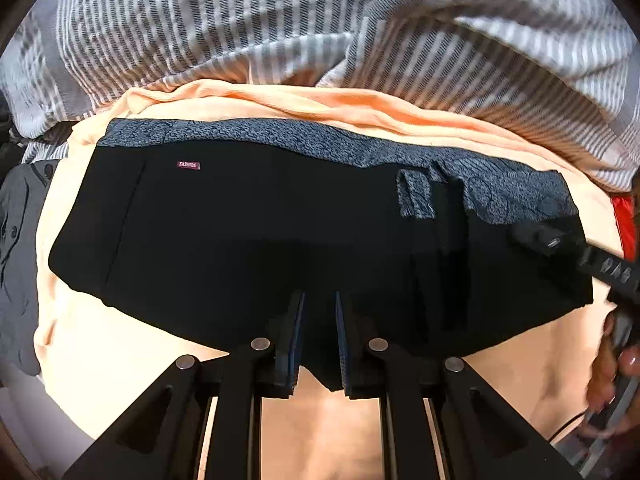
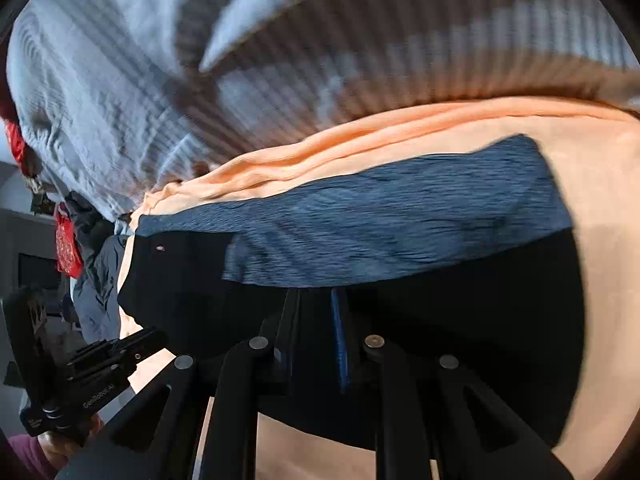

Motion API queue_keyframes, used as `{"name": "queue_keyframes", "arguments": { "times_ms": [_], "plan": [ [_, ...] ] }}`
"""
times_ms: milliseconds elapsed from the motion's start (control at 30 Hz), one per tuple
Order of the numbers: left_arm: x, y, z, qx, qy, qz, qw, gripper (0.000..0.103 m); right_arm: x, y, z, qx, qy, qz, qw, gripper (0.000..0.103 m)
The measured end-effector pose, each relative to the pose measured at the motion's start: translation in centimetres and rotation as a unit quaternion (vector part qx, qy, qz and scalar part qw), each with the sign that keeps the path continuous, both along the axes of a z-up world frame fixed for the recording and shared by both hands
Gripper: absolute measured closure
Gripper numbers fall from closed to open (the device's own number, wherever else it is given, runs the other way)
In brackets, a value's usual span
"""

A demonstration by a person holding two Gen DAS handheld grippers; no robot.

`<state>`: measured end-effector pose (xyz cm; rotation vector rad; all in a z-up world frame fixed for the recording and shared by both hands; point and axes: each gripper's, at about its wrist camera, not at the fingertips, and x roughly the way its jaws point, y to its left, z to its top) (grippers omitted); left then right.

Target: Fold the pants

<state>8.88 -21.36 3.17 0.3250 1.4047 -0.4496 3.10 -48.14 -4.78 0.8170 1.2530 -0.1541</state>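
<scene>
The pants (image 1: 280, 240) lay folded flat on your peach sheet (image 1: 120, 360), below the striped blanket (image 1: 200, 20). Your left gripper (image 1: 318, 344) pinched their near edge. Whether your right gripper (image 2: 316, 340) held cloth was unclear; lift both evenly.

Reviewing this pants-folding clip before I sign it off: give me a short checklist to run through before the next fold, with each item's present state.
1. Black pants lie flat on the peach sheet: ok, roughly a flat rectangle.
2. Left gripper has fabric between its fingers: ok, the near hem sits in the gap; firm pinch cannot tell.
3. Right gripper holds the pants: cannot tell, dark cloth hides the tips.
4. Grey lining strip along the far edge is even: not ok, it bunches at the right end.
5. Striped blanket is off the pants: ok, it lies behind them.
</scene>
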Motion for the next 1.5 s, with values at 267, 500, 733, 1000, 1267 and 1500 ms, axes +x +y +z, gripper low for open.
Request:
{"name": "queue_keyframes", "arguments": {
  "times_ms": [267, 500, 733, 1000, 1267, 1500],
  "plan": [
    [0.5, 0.4, -0.4, -0.014, -0.007, 0.016, 0.9997, 0.088, 2.9, 9.2, -2.7, 0.092, 0.02, 0.068, 0.993, 0.086],
    [2.0, -3.8, -1.8, -0.078, 0.032, -0.023, 0.9962, 0.088, -3.4, 5.3, 2.3, 0.017, 0.0, -0.023, 1.0, 0.072],
    [4.9, -7.0, -7.1, -0.084, 0.098, -0.042, 0.9907, 0.087, -5.2, 7.6, 6.2, -0.191, -0.014, 0.085, 0.978, 0.05],
    [6.0, -6.8, -8.8, -0.117, 0.135, -0.032, 0.9833, 0.087, -3.9, 16.1, 4.2, -0.351, -0.048, 0.279, 0.893, 0.05],
    [6.5, -7.0, -9.0, -0.122, 0.13, -0.03, 0.9835, 0.087, -1.5, 16.8, 1.6, -0.316, -0.019, 0.324, 0.892, 0.103],
    [6.6, -6.1, -7.4, -0.103, 0.097, -0.036, 0.9893, 0.087, -2.9, 18.2, 2.3, -0.249, -0.029, 0.31, 0.917, 0.103]
  ]
}}
